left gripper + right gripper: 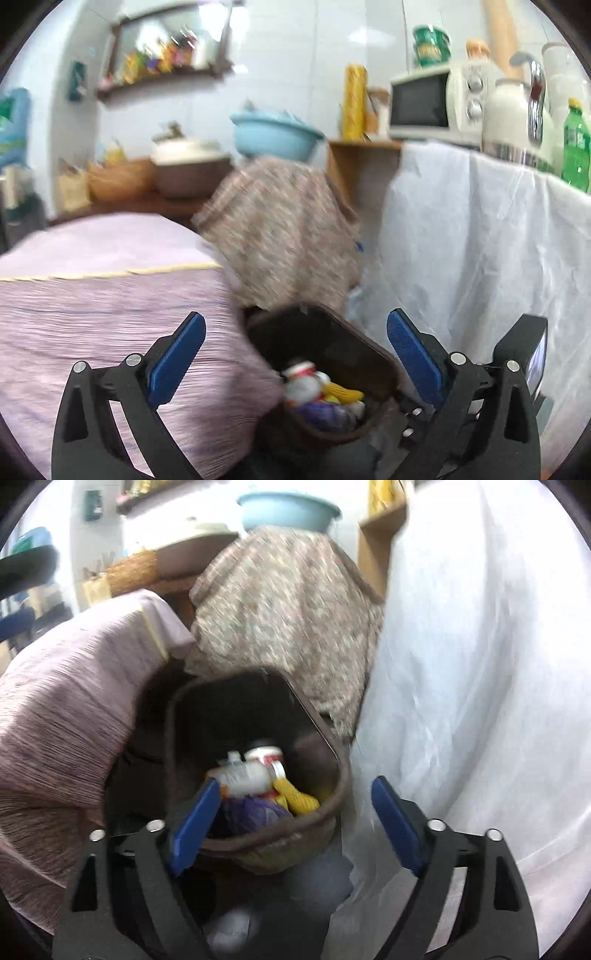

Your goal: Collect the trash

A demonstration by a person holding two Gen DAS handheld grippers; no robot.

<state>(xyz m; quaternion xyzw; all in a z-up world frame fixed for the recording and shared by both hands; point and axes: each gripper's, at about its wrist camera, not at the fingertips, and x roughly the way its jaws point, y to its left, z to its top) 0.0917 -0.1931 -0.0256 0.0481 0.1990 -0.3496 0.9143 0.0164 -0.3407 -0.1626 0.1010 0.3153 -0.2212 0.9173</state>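
Cramped kitchen corner, brown bin (258, 812) wedged between the purple bed (92, 314) and white sheet (480, 664). Both claws, left claw (295, 363) and right claw (295, 823), are released and empty. I'd lift clear before grabbing more trash.

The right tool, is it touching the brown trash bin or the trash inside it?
Cannot tell. In the right wrist view the right tool stands open over the brown trash bin, and one blue finger overlaps its rim; no gap or contact shows plainly.
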